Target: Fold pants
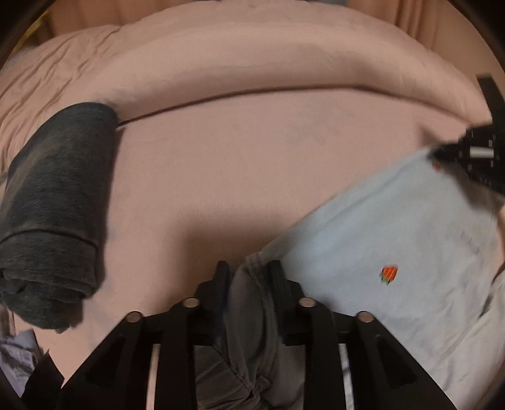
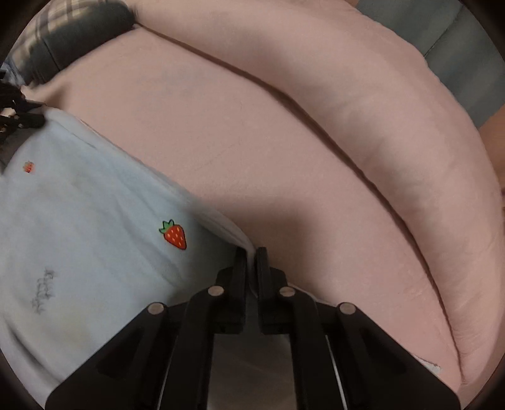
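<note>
Pale blue pants [image 1: 378, 239] with small strawberry prints lie spread on a pink bed sheet [image 1: 236, 164]. My left gripper [image 1: 249, 274] is shut on a bunched edge of the pants at their near left corner. My right gripper [image 2: 251, 258] is shut on a thin edge of the same pants [image 2: 79, 227] at their right corner. The right gripper also shows in the left wrist view [image 1: 470, 151] at the far right, at the pants' far corner. The left gripper shows in the right wrist view [image 2: 19, 116] at the left edge.
A folded dark grey garment [image 1: 53, 202] lies on the sheet to the left. A rolled pink duvet [image 1: 268, 63] runs along the far side of the bed [image 2: 394, 132]. A plaid and grey cushion [image 2: 72, 28] sits at the far left in the right wrist view.
</note>
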Demonstrator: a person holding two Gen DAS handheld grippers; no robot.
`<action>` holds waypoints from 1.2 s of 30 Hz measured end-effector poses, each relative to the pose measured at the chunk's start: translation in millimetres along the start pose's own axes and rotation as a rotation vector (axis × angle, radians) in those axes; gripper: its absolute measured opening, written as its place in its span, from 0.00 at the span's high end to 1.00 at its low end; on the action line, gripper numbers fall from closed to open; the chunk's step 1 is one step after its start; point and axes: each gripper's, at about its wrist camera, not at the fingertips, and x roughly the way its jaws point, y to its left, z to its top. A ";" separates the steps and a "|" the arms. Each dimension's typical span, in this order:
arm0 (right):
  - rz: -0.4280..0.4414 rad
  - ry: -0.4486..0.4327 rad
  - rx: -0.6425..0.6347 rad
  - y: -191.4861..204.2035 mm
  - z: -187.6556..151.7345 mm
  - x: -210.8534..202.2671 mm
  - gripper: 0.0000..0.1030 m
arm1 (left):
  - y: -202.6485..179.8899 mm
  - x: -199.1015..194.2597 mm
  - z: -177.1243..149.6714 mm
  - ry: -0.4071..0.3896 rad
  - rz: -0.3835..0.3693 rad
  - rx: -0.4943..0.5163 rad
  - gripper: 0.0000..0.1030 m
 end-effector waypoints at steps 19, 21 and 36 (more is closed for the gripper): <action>0.117 0.106 0.021 -0.2 0.1 10.5 0.30 | 34.4 -8.6 -34.8 0.093 -0.127 -0.013 0.53; 0.146 0.093 0.051 -1.8 -1.4 12.4 0.45 | 34.7 -13.1 -35.3 0.079 -0.122 -0.018 0.60; -0.047 -0.086 0.002 33.7 -20.3 -60.7 0.96 | -10.3 -99.9 -56.1 -0.099 0.076 0.093 0.78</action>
